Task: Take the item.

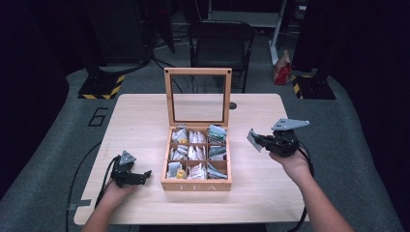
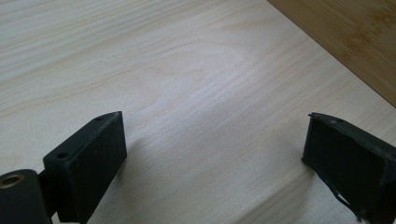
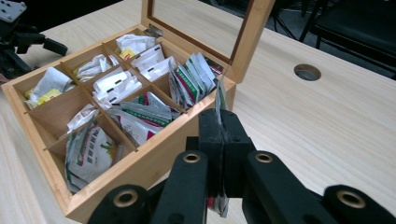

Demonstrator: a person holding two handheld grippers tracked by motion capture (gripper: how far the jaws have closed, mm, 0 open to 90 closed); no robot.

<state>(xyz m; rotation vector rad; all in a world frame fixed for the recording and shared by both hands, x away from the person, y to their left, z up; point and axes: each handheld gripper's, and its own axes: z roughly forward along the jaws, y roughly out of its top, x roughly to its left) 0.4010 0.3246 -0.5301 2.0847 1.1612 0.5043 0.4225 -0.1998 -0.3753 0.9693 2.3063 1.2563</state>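
A wooden tea box (image 1: 196, 183) (image 3: 140, 158) stands open in the middle of the table, its glass lid (image 1: 198, 99) upright, its nine compartments holding tea bags (image 1: 193, 151) (image 3: 116, 84). My right gripper (image 1: 258, 140) (image 3: 220, 140) hovers to the right of the box, shut on a tea bag (image 1: 254, 139) (image 3: 220, 100) that stands on edge between the jaws. My left gripper (image 1: 142, 175) (image 2: 215, 154) rests on the table left of the box, open with nothing between its fingers.
The light wooden table (image 1: 261, 193) has a small round hole (image 1: 233, 105) (image 3: 307, 72) behind the box. A black chair (image 1: 220, 41) stands beyond the far edge. Cables trail from both grippers toward the table's near edge.
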